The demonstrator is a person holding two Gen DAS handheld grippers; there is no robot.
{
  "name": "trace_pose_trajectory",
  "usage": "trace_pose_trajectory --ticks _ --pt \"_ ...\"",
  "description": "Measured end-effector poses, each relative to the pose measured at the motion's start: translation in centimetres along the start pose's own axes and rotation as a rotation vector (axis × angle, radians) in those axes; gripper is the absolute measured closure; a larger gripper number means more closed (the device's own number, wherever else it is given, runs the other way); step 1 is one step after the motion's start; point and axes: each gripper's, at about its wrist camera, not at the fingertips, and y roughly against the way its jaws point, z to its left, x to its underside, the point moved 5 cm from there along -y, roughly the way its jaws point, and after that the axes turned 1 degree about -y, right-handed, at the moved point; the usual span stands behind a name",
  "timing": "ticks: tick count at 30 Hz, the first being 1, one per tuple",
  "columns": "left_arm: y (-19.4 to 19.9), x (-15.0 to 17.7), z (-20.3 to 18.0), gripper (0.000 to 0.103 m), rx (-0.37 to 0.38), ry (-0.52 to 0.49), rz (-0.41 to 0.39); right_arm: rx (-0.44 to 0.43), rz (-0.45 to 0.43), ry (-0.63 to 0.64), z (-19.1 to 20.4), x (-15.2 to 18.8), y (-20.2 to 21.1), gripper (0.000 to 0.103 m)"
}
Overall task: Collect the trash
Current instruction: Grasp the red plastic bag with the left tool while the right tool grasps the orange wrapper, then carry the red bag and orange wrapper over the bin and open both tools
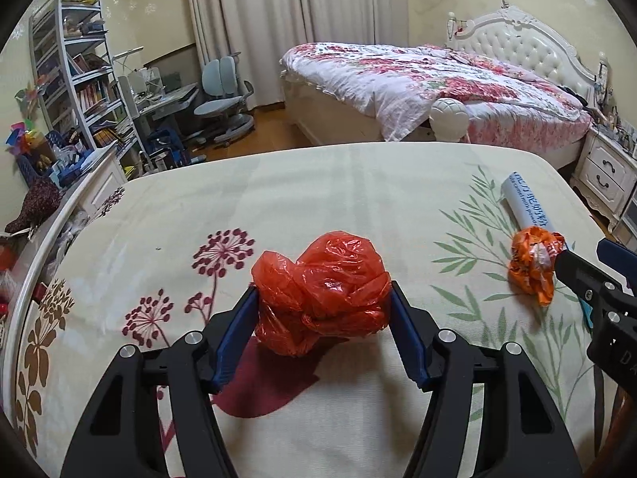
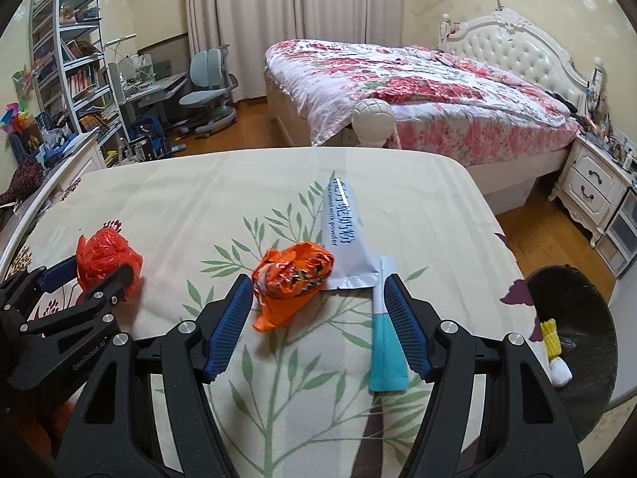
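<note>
On the surface [image 2: 167,207]: floral cloth, trash spread across it, bin off the right edge.
Left tongs [image 1: 323,298]: your blue pads press both sides of the red bag [image 1: 324,290]; closed on it, bag bulges out between them. Crumpled plastic squashes, so the hold looks firm enough to lift.
Red bag position: at the cloth's left part, low to or touching the cloth; cannot tell which.
Right tongs [image 2: 320,290]: spread wide, holding nothing. You straddle the orange wrapper [image 2: 292,275], left pad just beside it, right pad touching or nearly touching the teal sachet [image 2: 384,342].
Orange wrapper: crumpled ball, resting against the lower end of the white sachet [image 2: 344,239]. Tight cluster, so closing here may drag the sachets too.
Bin [image 2: 573,342]: dark, round, right of the surface, already has a yellow-and-white scrap inside. Likely why you keep the right side working near that edge.
Step, my guess: left has its piece, right lined up to pinch the wrapper.
Risk: thin foil slipping out; centre the wrapper between the pads first.
</note>
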Motion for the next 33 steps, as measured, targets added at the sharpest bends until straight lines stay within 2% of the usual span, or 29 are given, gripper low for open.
trace_pose_trajectory --ticks 5,10,12,13,14,23,33 --pt "-0.3 0.1 2.0 0.039 -0.037 0.013 0.0 0.018 0.019 0.023 1.4 -0.2 -1.5 0.036" --pt "-0.4 0.4 2.8 0.039 -0.036 0.033 0.008 0.031 0.061 0.014 1.6 0.2 -2.9 0.036" --pt "-0.4 0.6 2.8 0.039 -0.033 0.037 0.011 0.036 0.059 0.016 1.8 0.3 -3.0 0.043" --pt "-0.4 0.7 2.8 0.039 -0.032 0.038 0.013 0.029 0.061 0.016 1.8 0.3 -2.9 0.054" --pt "-0.4 0.7 2.8 0.039 -0.031 0.037 0.014 0.023 0.063 0.015 1.9 0.3 -2.9 0.055" --pt "0.7 1.4 1.8 0.039 -0.013 0.036 0.008 0.01 0.03 0.014 1.8 1.0 -0.4 0.056" --pt "3.3 2.0 -1.6 0.039 0.054 0.012 -0.012 0.028 -0.001 -0.012 -1.2 2.6 3.6 0.056"
